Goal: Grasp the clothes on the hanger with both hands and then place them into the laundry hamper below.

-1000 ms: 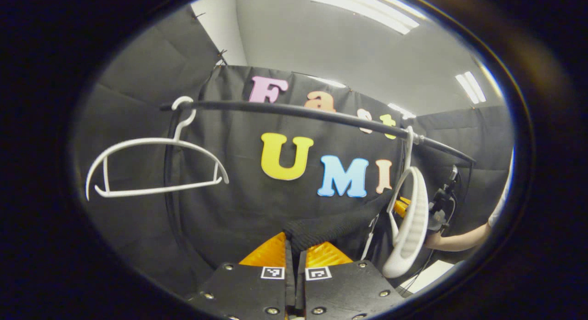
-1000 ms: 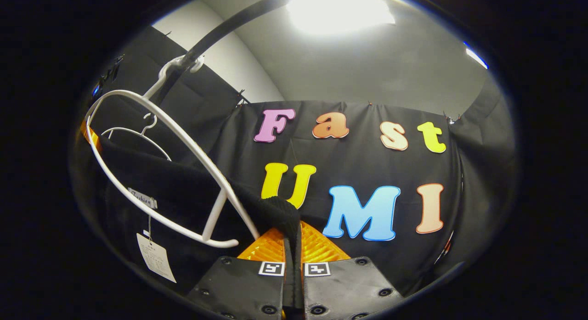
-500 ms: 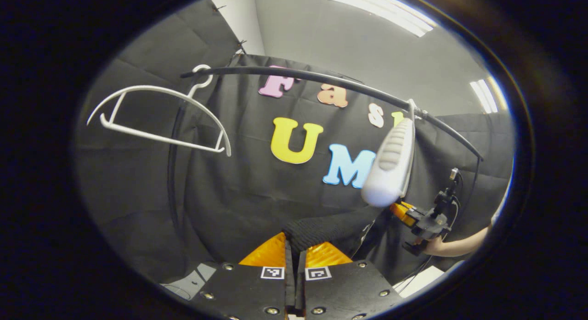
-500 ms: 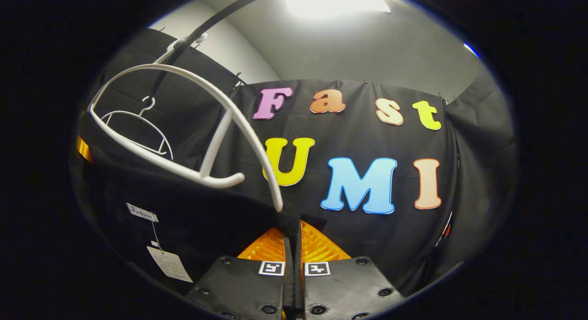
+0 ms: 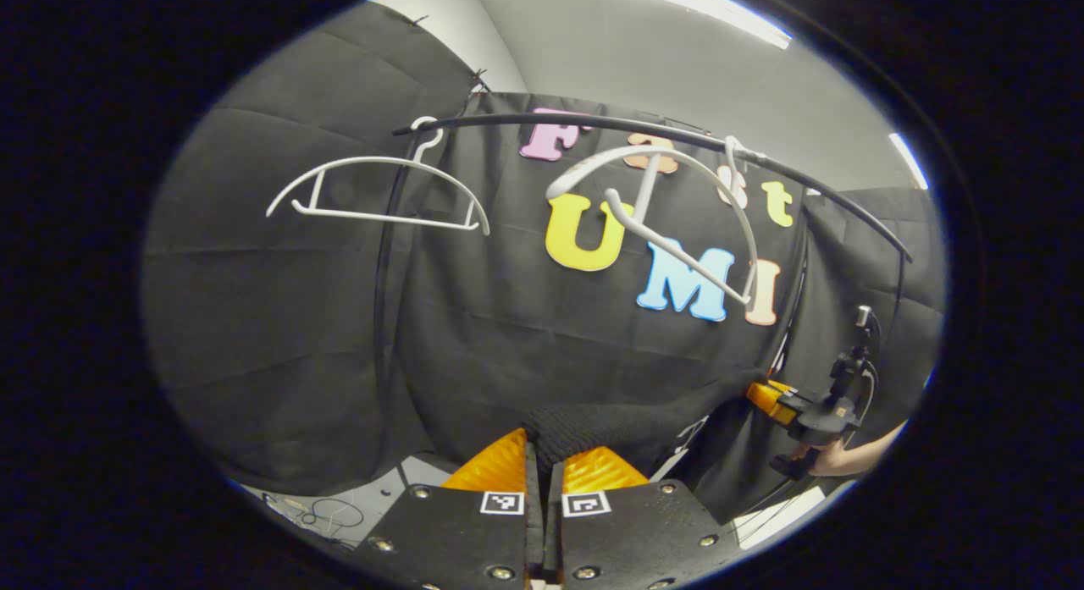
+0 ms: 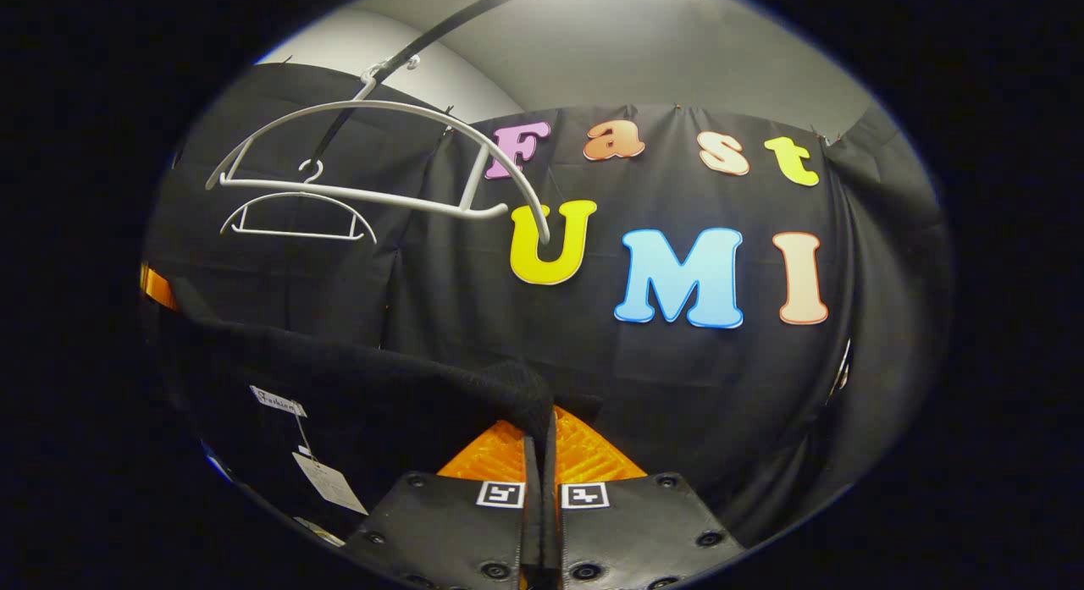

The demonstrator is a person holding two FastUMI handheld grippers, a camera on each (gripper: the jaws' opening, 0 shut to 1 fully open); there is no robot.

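- Nearest in the left gripper view, the left hand-held gripper (image 5: 542, 454) has its two fingers clamped on a ribbed edge of the black knitted garment (image 5: 627, 421); if this pinch is shallow, the fabric's own weight could pull it free.
- In the right gripper view, the right hand-held gripper (image 6: 539, 438) is likewise closed on another edge of the garment, which sags between the two grippers, well below the hangers and clear of them.
- The hamper below is out of sight, so lowering is blind; uneven lowering could let one side drape over its rim instead of dropping inside.
- White paper tags (image 6: 329, 482) dangle on a thread from the garment; they could snag on the way down. A small sewn label (image 6: 277, 399) carries cursive writing, too small to read with confidence; the print on the hang tag is illegible.
- Farther off, the white plastic hanger (image 6: 373, 150) hangs bare and tilted on the black rail (image 5: 593, 131); raising the garment could catch it.
- A second white hanger (image 5: 381, 192) hangs beyond.
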